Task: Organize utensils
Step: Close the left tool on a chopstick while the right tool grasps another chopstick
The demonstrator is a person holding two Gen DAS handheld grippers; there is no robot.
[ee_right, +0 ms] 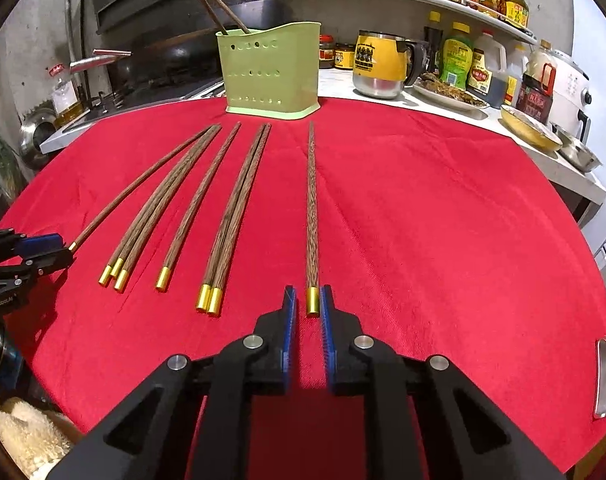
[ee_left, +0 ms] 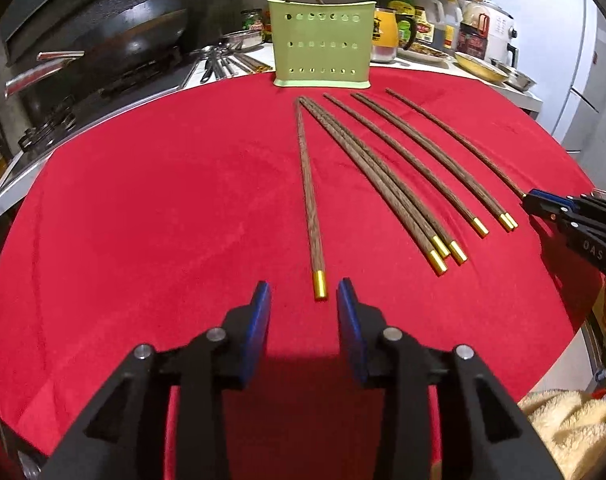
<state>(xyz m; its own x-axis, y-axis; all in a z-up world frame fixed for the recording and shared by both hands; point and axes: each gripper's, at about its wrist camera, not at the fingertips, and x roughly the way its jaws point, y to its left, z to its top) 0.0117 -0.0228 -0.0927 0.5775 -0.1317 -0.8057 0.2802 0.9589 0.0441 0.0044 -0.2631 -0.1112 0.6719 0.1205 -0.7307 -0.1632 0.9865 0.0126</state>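
Several wooden chopsticks with gold caps lie fanned out on a red cloth (ee_left: pixel 143 220). A green perforated holder (ee_left: pixel 322 44) (ee_right: pixel 271 68) stands at the cloth's far edge, with two chopsticks (ee_right: pixel 219 8) upright in it. My left gripper (ee_left: pixel 303 288) is open; the gold cap of the leftmost chopstick (ee_left: pixel 309 200) lies just between its blue pads, untouched. My right gripper (ee_right: pixel 308 292) is nearly closed around the cap of the rightmost chopstick (ee_right: pixel 312 220), with a gap still showing on the left side. Each gripper also shows in the other's view: right gripper (ee_left: pixel 533 200), left gripper (ee_right: pixel 59 248).
A wok (ee_left: pixel 135 36) sits on the stove at back left, with metal utensils (ee_left: pixel 223 64) beside it. A yellow mug (ee_right: pixel 377 64), sauce bottles, plates and a white appliance (ee_right: pixel 571 92) line the counter behind. A fluffy towel (ee_left: pixel 575 428) lies below the cloth's near edge.
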